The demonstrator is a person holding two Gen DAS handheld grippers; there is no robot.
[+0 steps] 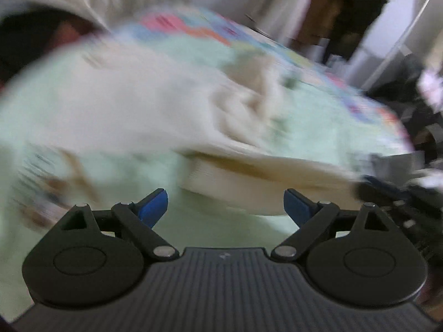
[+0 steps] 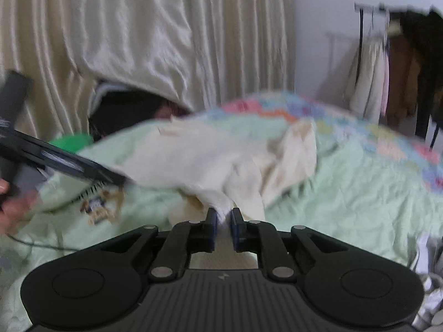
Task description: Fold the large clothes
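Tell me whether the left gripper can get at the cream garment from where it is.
Probably yes. The left gripper is open with nothing between its fingers, and the cream garment lies just ahead on the green bedspread, unobstructed.

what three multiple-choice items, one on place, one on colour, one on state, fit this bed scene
1. Where does the cream garment lie?
A. on the green bedspread
B. on the clothes rack
C. on the floor

2. What colour are the pads on the left gripper?
A. red
B. blue
C. white

3. How do the jaws of the right gripper stand?
A. wide open, nothing between
B. shut on the cream garment
C. shut on the curtain

Answers: 1 A, it spreads over the bedspread; 2 B, both pads look blue; 3 B, cloth is pinched between them.
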